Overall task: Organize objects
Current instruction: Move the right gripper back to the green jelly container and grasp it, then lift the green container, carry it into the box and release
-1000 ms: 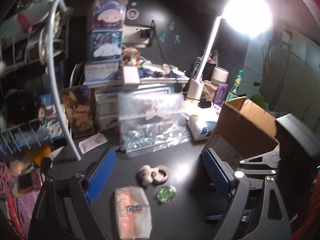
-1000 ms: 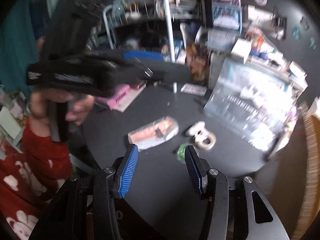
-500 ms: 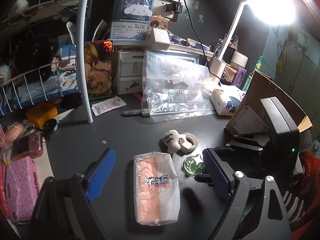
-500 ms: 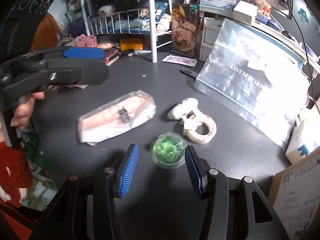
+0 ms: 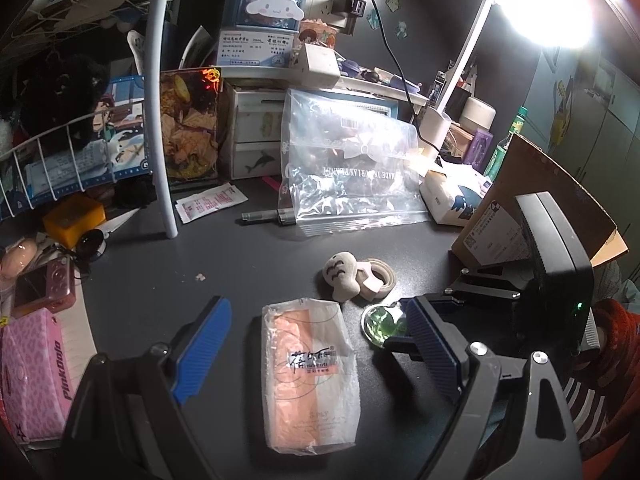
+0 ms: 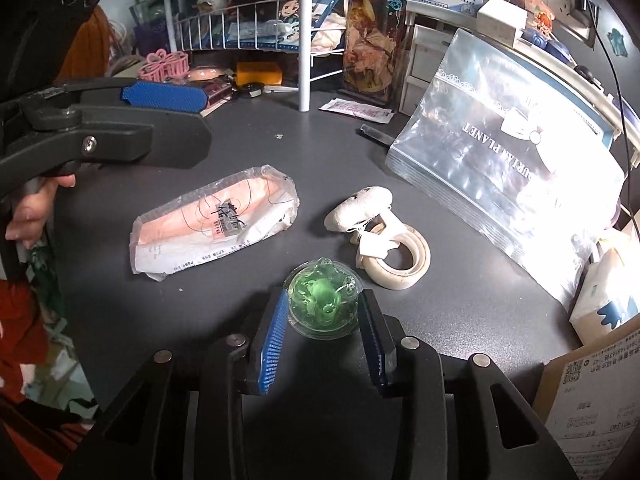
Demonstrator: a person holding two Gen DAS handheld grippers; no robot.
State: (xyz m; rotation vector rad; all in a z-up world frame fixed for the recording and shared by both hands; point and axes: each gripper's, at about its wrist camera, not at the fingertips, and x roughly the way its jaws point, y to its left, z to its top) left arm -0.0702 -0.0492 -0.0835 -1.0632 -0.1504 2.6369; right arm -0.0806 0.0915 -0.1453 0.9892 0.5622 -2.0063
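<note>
A pink tissue pack [image 5: 310, 376] in clear wrap lies on the dark desk between the open fingers of my left gripper [image 5: 316, 352], which hovers over it; the pack also shows in the right wrist view [image 6: 212, 222]. A clear round case with green inside [image 6: 322, 304] sits between the fingers of my right gripper [image 6: 325, 326], which are close to its sides but still open. The case also shows in the left wrist view [image 5: 382, 322]. A white plush toy [image 6: 358, 208] lies beside a roll of tape [image 6: 400, 256].
A clear zip bag [image 5: 348, 168] leans on small drawers at the back. A cardboard box [image 5: 536, 208] stands at the right, a white wire rack [image 5: 60, 136] at the left. A pink pouch [image 5: 30, 376] and camera [image 5: 44, 288] lie at the left edge.
Both grippers have come down and forward over the desk. My right gripper has moved onto the green case, which now sits between its fingers. My left gripper now straddles the tissue pack.
</note>
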